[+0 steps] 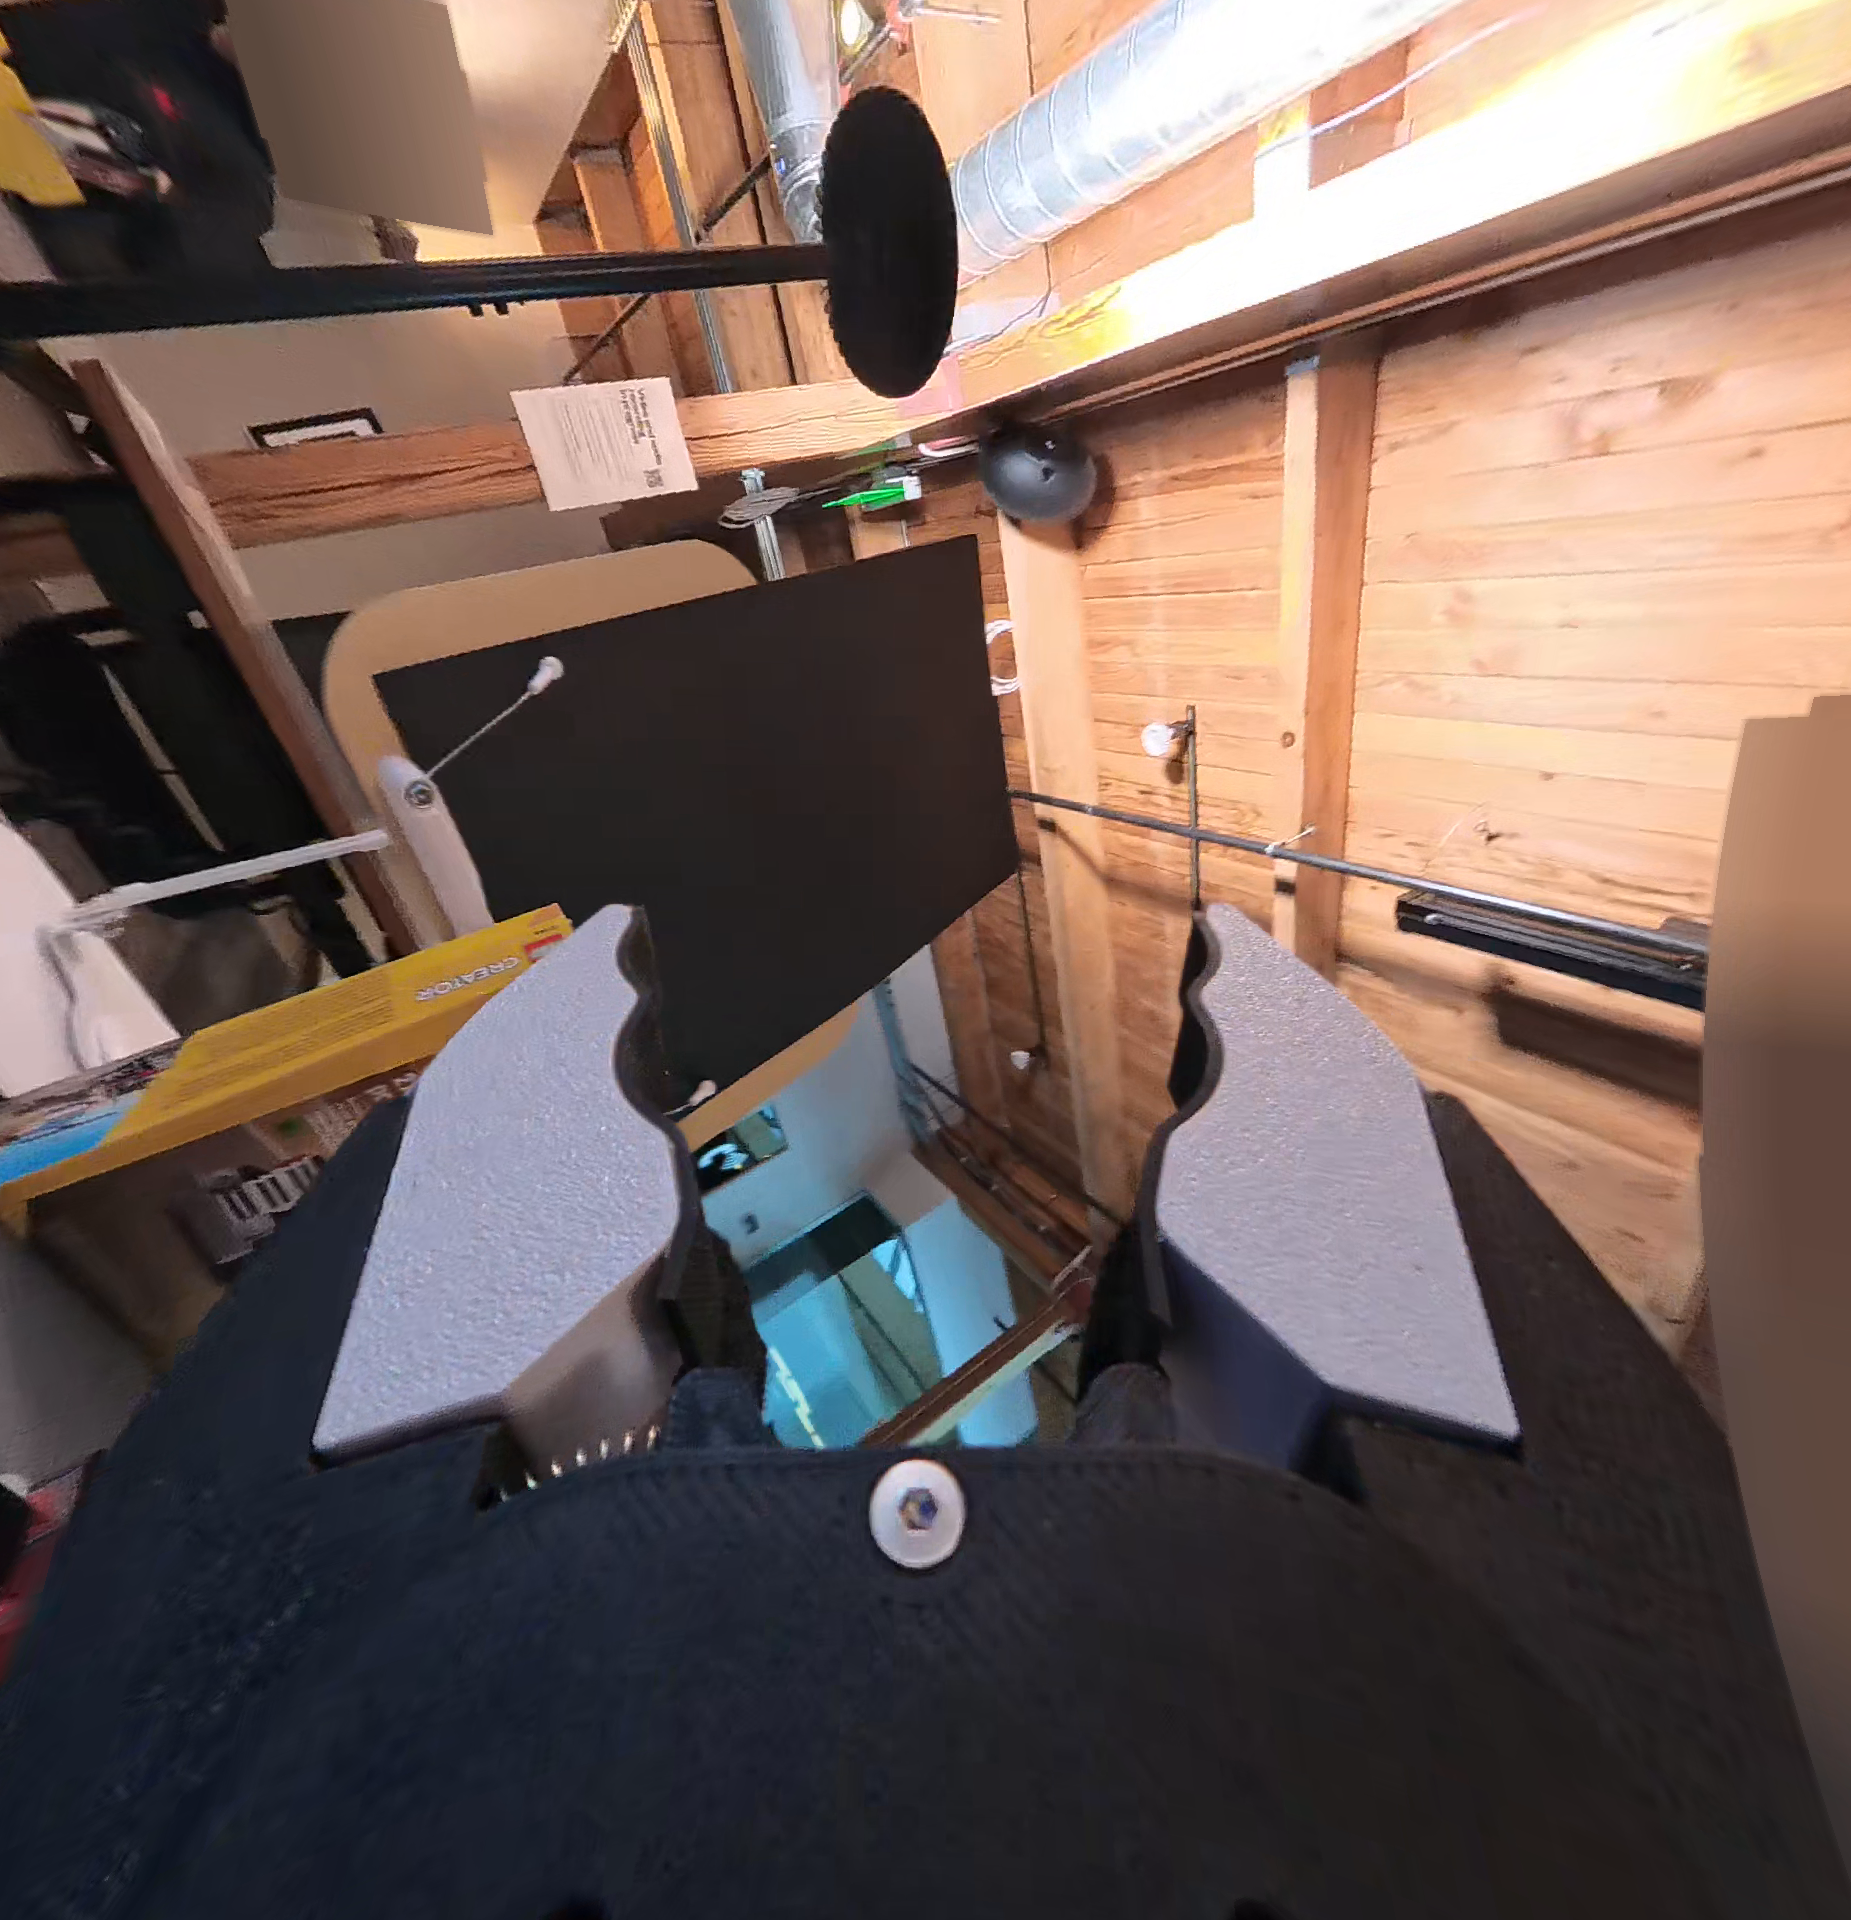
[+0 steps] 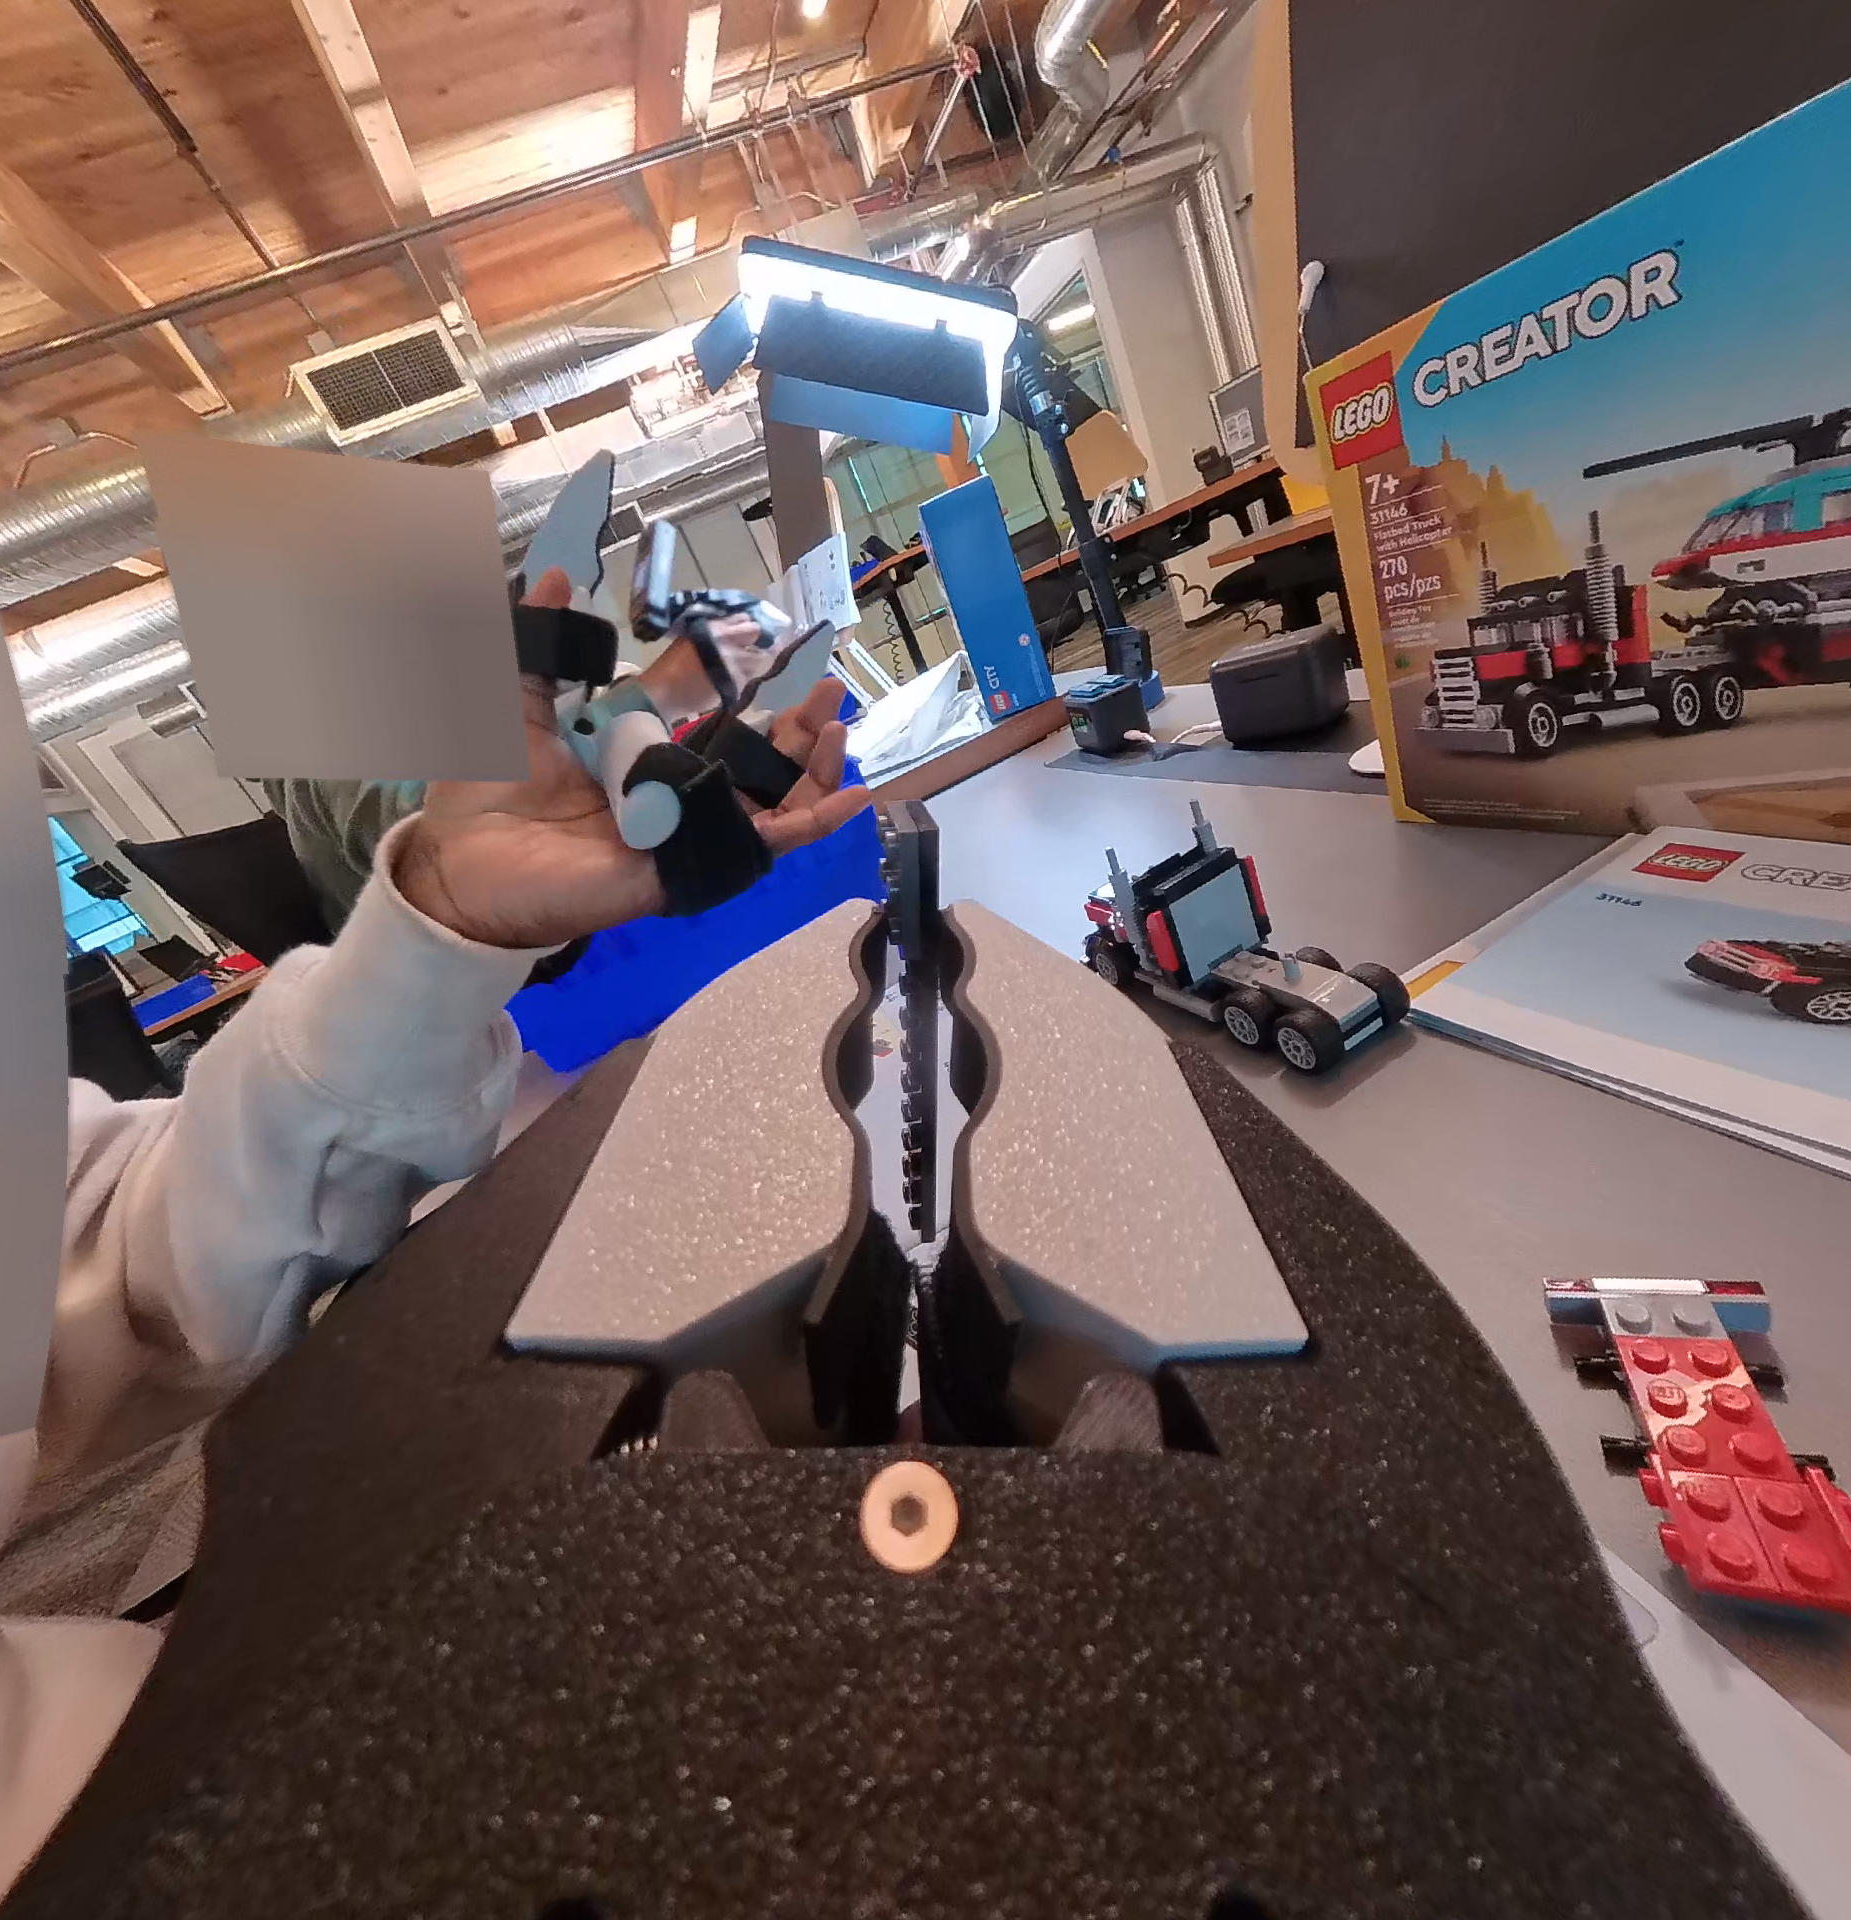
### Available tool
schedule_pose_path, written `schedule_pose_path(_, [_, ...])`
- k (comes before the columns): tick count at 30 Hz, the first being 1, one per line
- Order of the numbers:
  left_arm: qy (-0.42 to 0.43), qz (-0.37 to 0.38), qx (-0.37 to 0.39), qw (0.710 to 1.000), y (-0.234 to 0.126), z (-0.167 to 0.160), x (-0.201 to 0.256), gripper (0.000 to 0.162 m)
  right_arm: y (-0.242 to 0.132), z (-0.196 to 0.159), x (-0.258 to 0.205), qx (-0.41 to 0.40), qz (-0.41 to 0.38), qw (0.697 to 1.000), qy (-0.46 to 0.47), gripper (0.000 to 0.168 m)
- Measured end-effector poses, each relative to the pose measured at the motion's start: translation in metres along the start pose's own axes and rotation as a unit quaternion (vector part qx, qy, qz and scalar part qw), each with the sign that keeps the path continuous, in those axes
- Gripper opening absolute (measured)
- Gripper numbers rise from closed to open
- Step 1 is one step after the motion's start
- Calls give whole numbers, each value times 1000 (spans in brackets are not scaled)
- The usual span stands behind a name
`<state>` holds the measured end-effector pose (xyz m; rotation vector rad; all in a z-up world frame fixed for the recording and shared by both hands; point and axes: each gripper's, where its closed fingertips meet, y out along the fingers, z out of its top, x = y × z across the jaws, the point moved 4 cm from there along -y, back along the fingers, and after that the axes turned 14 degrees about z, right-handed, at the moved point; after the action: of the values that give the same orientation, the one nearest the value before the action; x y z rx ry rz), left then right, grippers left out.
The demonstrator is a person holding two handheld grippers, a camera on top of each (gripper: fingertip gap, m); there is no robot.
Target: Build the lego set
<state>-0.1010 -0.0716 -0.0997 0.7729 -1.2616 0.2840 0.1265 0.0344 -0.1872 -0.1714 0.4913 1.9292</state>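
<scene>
Grey counter (image 2: 1160,790) under a timber-beamed ceiling is seen in the right wrist view, and on it the parts of the lego set are spread. A thin dark grey studded lego plate (image 2: 916,997) is clamped on edge between the grey fingers of the right gripper (image 2: 913,925), its upper end standing up past the fingertips and its studs facing left. Just right of it on the counter a small black, red and grey lego truck cab on black wheels (image 2: 1248,961) is parked, and near the lower right edge a flat red studded lego assembly with grey and black trim (image 2: 1721,1455) is lying well apart from the truck. An open instruction booklet with a pale blue cover (image 2: 1669,977) is placed beside the truck, and behind it the large yellow and blue lego box (image 2: 1627,540) is stood upright. To the left, the left gripper (image 2: 692,603) is held raised in a hand (image 2: 588,821) in a pale sleeve, strapped on with black bands, its grey fingers spread apart and holding nothing. In the left wrist view the left gripper (image 1: 921,925) is seen tilted up toward a wooden plank wall (image 1: 1523,623), with its fingers released and wide, and the yellow box edge (image 1: 277,1049) and a black rectangular panel (image 1: 713,790) are visible beyond them.
</scene>
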Motion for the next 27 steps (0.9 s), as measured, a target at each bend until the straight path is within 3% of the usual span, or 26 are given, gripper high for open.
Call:
schedule_pose_path(3, [40,16,-23,999,3,-8,3,91,-1,0,0,2,0,1000,1,9])
schedule_pose_path(5, [118,-36,-67,990,4,-24,17,68,-1,1,0,4,0,1000,1,9])
schedule_pose_path(7, [258,-111,-164,946,2,-57,28,58,-1,2,0,12,4,1000,5,9])
schedule_pose_path(8, [349,-142,-240,894,-1,-79,25,54,-2,3,0,20,8,1000,11,9])
schedule_pose_path(11, [552,-192,-445,679,-28,-122,-7,55,-4,7,-1,52,22,998,33,9])
schedule_pose_path(12, [580,-205,-474,630,-37,-129,-15,59,-4,8,-2,59,31,997,38,9])
schedule_pose_path(13, [590,-227,-486,603,-45,-135,-18,66,-3,9,-5,68,48,996,37,9])
schedule_pose_path(16, [538,-332,-511,582,-78,-157,-14,63,0,18,-20,94,116,989,21,9])
schedule_pose_path(19, [487,-385,-528,579,-104,-174,-11,40,2,19,-26,98,141,985,6,9])
schedule_pose_path(23, [492,-353,-549,576,-105,-179,-24,18,-1,21,-24,114,135,984,13,8])
schedule_pose_path(25, [477,-320,-585,572,-103,-177,-34,10,-1,12,-13,81,90,992,35,8])
schedule_pose_path(27, [465,-261,-642,551,-101,-173,-51,11,-2,-2,0,25,31,996,78,8])
